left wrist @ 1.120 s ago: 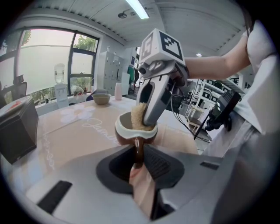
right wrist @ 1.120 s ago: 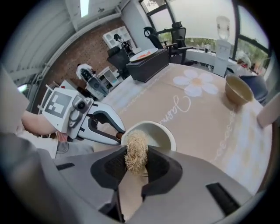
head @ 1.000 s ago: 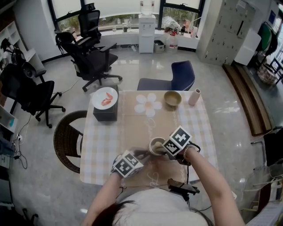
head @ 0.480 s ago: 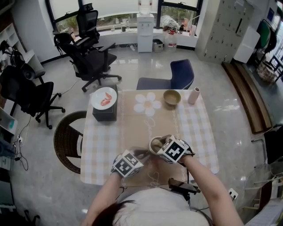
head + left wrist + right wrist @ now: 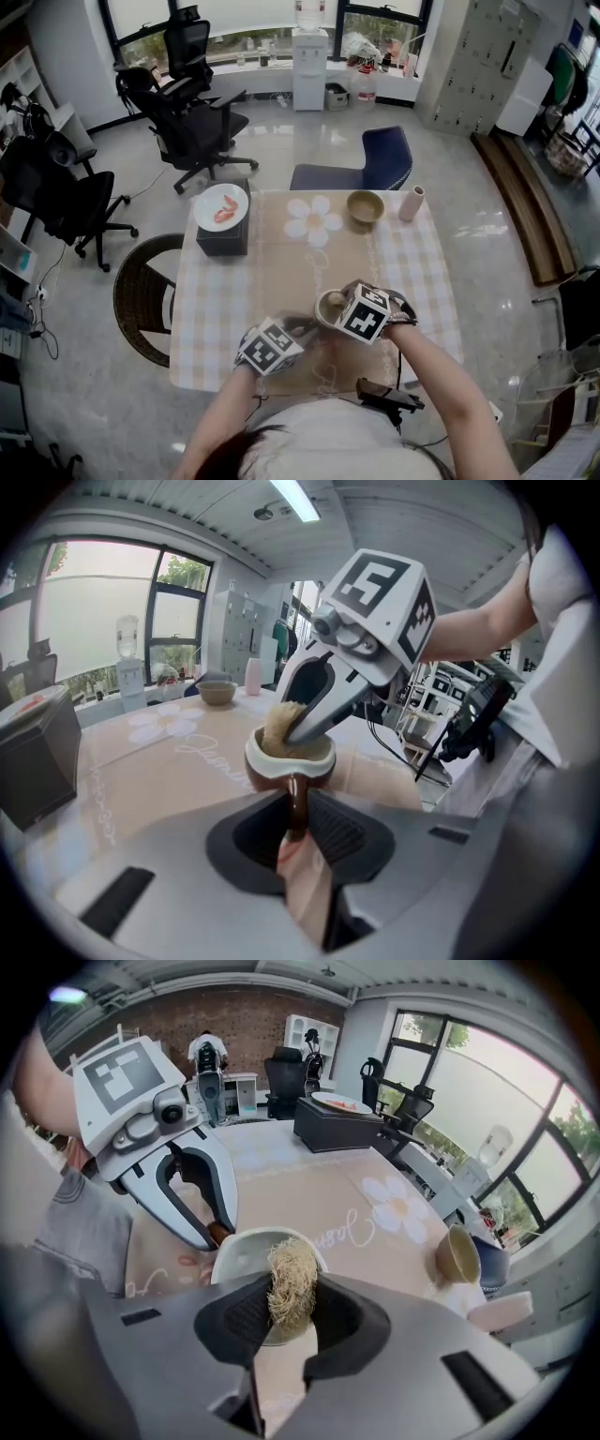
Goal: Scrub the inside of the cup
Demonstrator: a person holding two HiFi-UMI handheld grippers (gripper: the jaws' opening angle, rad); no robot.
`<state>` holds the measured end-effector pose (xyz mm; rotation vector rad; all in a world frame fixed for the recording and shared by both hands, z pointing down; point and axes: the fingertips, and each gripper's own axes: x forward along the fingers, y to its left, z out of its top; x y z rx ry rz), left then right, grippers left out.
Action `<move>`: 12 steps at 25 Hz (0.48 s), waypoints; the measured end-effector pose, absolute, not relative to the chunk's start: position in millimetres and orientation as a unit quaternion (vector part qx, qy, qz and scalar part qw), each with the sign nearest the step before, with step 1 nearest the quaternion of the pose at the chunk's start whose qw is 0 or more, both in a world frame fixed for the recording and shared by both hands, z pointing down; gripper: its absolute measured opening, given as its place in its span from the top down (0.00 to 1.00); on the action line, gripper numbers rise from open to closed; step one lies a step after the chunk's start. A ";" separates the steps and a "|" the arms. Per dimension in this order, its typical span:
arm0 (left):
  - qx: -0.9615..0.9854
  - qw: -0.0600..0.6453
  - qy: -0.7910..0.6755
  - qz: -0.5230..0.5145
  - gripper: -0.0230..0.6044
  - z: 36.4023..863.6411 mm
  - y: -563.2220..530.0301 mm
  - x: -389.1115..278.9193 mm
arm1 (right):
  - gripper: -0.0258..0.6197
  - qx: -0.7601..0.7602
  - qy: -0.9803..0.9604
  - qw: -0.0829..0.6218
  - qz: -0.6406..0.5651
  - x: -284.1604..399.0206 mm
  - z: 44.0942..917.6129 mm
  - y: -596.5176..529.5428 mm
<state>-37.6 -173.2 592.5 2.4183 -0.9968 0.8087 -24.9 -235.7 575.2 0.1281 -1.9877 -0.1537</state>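
Note:
A brown cup [image 5: 328, 307] with a white inside stands on the tablecloth near the table's front edge. My left gripper [image 5: 302, 327] reaches in from the left and is shut on the cup's handle [image 5: 296, 801], which sits upright between the pads. My right gripper [image 5: 339, 309] points steeply down over the cup's mouth. It is shut on a straw-coloured fibre scrubber [image 5: 291, 1281], and the scrubber's tuft sits inside the cup [image 5: 242, 1251], against the white wall. The left gripper view shows the scrubber [image 5: 278, 726] bulging above the rim of the cup [image 5: 287, 757].
At the table's far side are a black box bearing a white plate [image 5: 223, 209] with red food, a flower-shaped mat [image 5: 315, 221], an olive bowl [image 5: 365, 207] and a pink cylinder [image 5: 412, 204]. A wicker chair [image 5: 141, 296] stands left and a blue chair [image 5: 373, 165] behind.
My right gripper has rolled about its own line over the cup, its marker cube swinging a little down and left. The left gripper and the cup have kept still.

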 end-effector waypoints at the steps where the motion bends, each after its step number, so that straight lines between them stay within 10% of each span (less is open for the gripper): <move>1: 0.865 0.201 -0.357 0.289 0.85 592.4 -173.1 -37.6 | 0.81 0.056 -0.835 0.542 -0.072 -24.1 574.2 -236.8; 12: 0.864 0.196 -0.365 0.287 0.85 592.5 -175.9 -39.7 | 0.81 0.024 -0.865 0.500 -0.021 -32.3 577.1 -215.7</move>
